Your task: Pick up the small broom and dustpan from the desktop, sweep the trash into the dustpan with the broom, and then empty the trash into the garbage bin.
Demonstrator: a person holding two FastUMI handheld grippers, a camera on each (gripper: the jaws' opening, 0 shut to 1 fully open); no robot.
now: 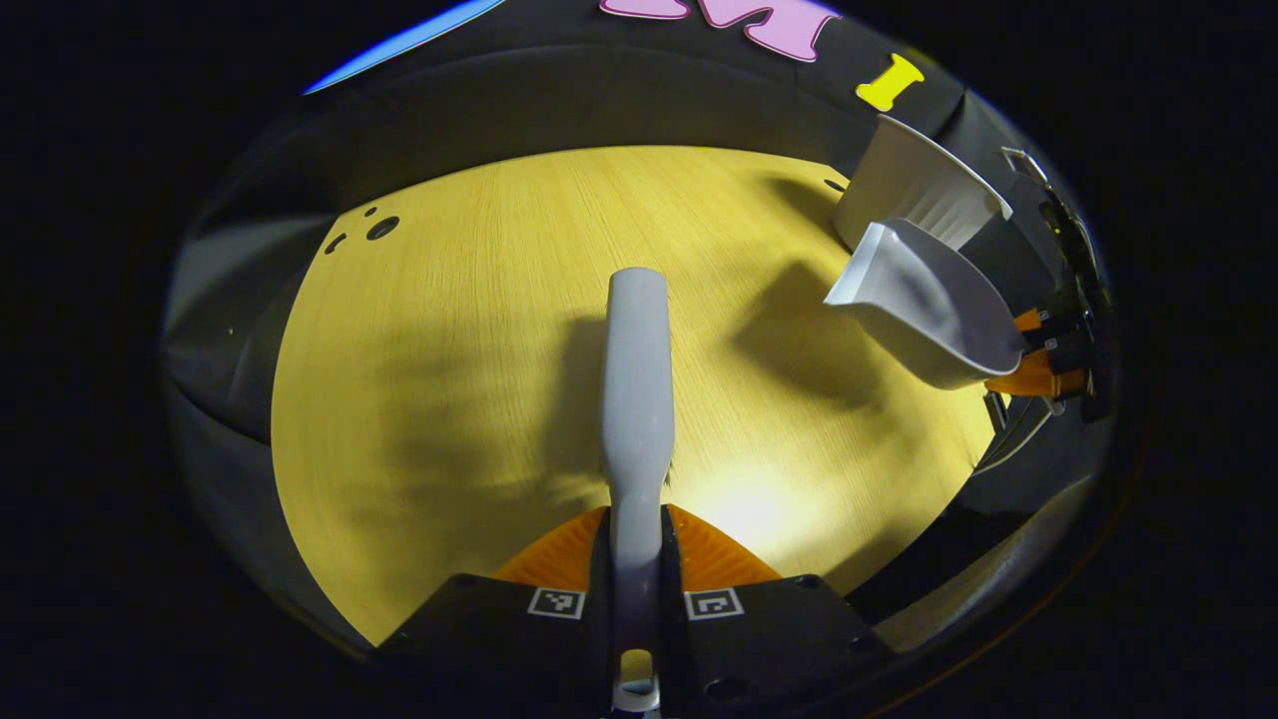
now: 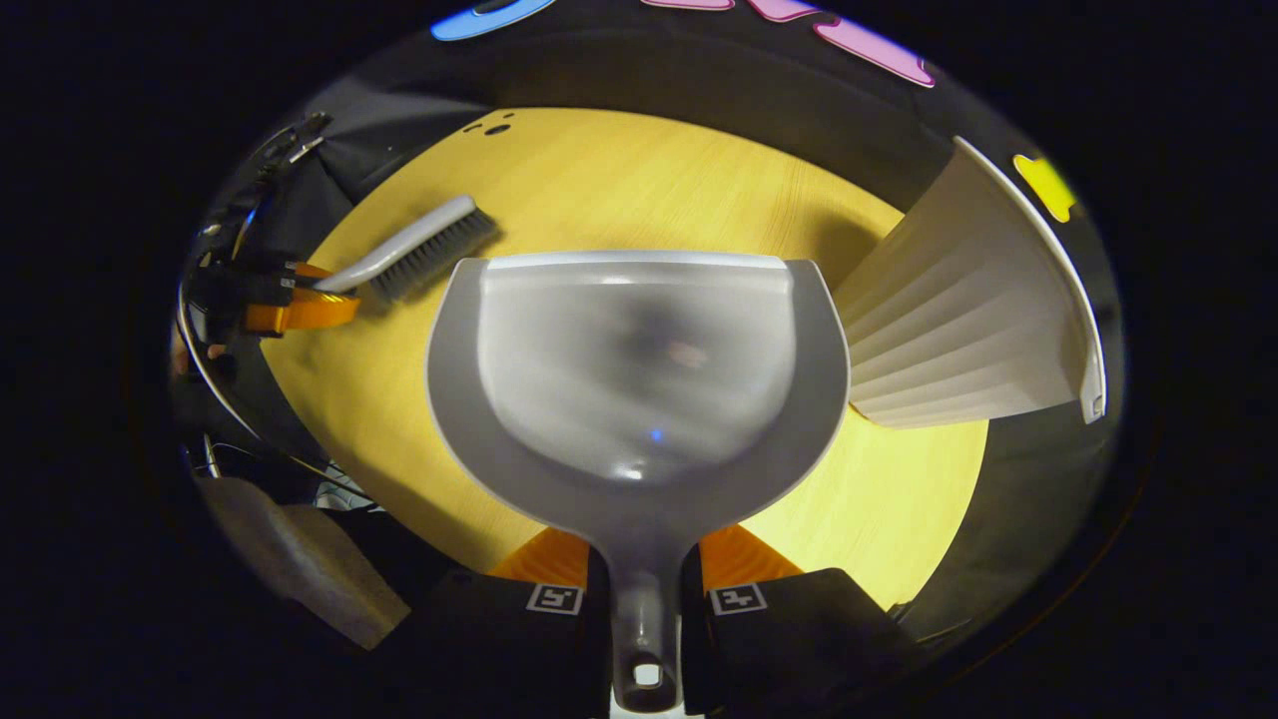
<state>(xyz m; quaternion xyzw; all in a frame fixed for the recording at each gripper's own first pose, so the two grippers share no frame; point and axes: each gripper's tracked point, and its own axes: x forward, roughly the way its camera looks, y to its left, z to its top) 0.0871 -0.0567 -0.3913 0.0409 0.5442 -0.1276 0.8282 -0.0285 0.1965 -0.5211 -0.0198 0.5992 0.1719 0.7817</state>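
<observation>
A: which step was it at?
B: left gripper point(image 1: 636, 559) clamped on broom point(image 1: 636, 379), right gripper point(image 2: 644, 574) clamped on dustpan point(image 2: 639, 369), both held over desk point(image 1: 449, 350). Next prob tip pan into bin point(image 2: 958, 330) beside it, imo.

1. One small broom point(image 2: 414, 250), which I see at the far left of the right gripper view.
2. One dustpan point(image 2: 639, 384), in the middle of that same view.
3. One white ribbed garbage bin point(image 2: 963, 330), at the far right.
4. One wooden desktop point(image 1: 479, 330) under it all.
5. Two grippers of mine: the left gripper point(image 1: 636, 544) and the right gripper point(image 2: 644, 569).
</observation>
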